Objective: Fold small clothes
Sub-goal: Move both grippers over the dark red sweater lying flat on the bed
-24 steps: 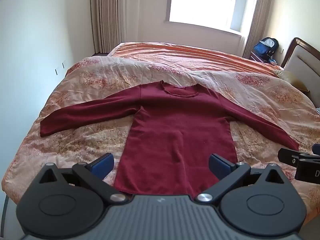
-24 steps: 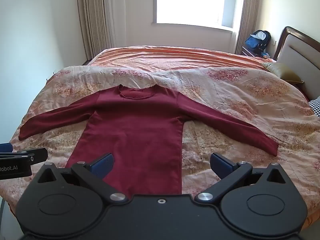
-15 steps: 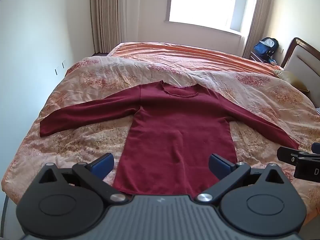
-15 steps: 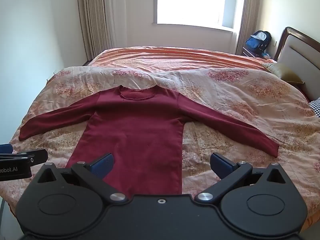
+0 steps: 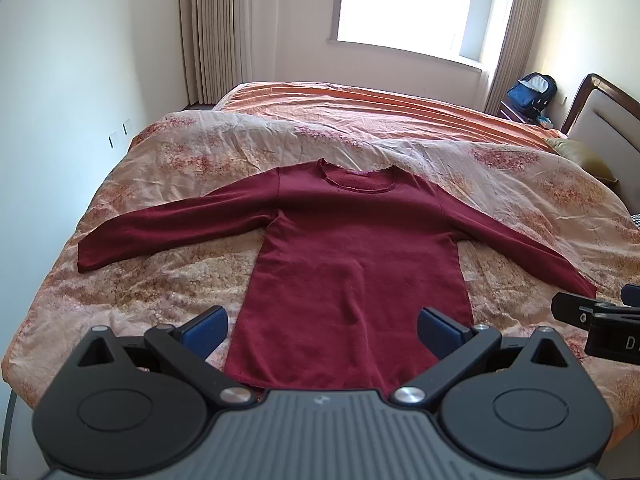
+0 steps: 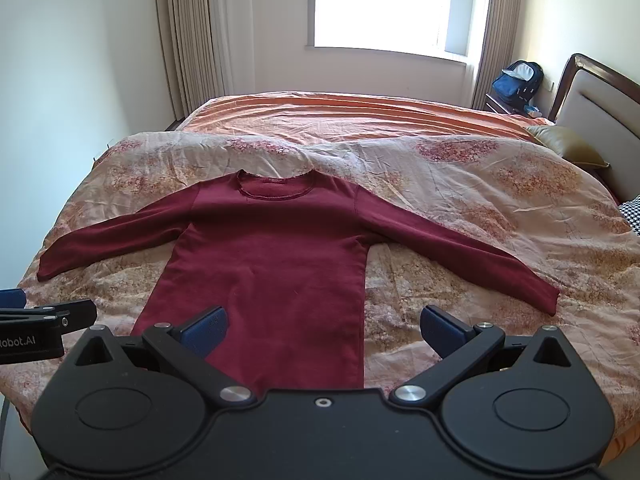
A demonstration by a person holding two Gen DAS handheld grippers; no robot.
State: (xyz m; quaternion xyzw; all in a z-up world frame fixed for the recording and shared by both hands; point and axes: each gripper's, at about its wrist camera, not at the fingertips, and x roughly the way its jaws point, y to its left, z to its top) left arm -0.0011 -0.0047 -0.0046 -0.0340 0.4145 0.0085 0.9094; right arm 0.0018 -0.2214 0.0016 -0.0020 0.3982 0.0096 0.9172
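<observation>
Dark red long-sleeved top point(image 5: 352, 256) lies flat, front up, on the floral quilt point(image 5: 168, 280) of the bed point(image 6: 360, 116), neckline far, hem nearest, both sleeves spread out to the sides. Left gripper point(image 5: 323, 326): jaws wide, holding nothing, hovering over the hem, which sits between the blue pads point(image 5: 206, 328). Right gripper point(image 6: 324, 326): jaws wide, holding nothing; the top's right side edge runs between them, sleeve cuff just beyond the right-hand jaw. Blue backpack point(image 6: 517, 80) far right, beside the headboard point(image 6: 600, 108), under the window point(image 6: 392, 4).
</observation>
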